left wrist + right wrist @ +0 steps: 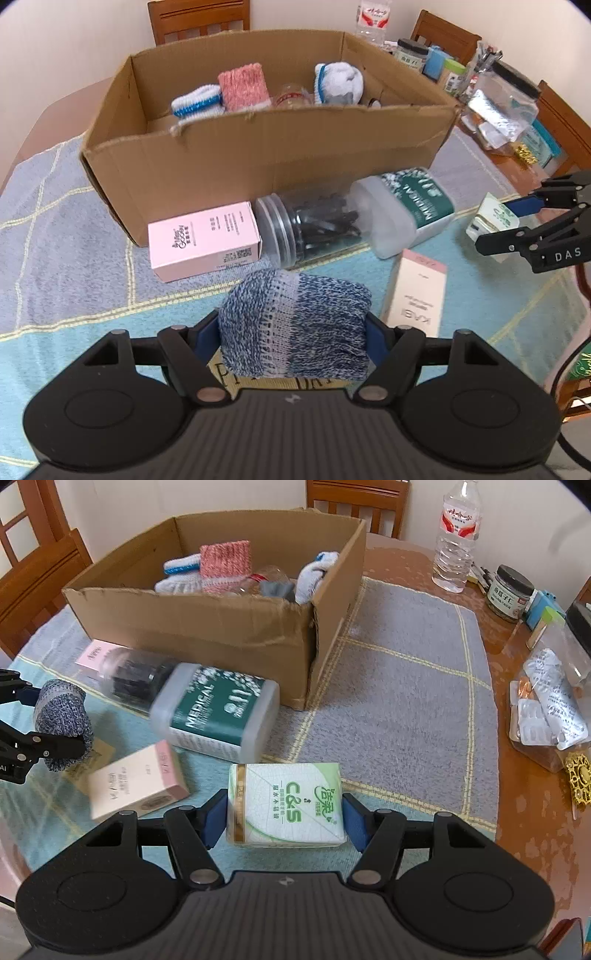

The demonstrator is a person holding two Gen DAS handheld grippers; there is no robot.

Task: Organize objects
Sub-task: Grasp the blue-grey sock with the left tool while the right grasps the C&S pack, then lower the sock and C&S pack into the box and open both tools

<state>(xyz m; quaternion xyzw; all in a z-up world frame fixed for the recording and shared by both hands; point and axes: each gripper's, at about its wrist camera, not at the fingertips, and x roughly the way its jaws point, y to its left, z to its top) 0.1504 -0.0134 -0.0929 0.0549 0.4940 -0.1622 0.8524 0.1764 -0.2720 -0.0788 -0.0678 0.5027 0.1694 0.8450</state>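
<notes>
My left gripper is shut on a blue-and-white knitted sock roll, held above the mat in front of the cardboard box. In the right wrist view that same sock roll shows at the far left. My right gripper is shut on a green-and-white C&S tissue pack; the pack also appears at the right edge of the left wrist view. Inside the box lie a pink knit piece, a blue-striped white sock and a white-grey sock bundle.
On the mat before the box lie a pink carton, a clear jar of black clips, a green MEDICAL container and a beige carton. A water bottle, jars and a bag of blister packs crowd the right side.
</notes>
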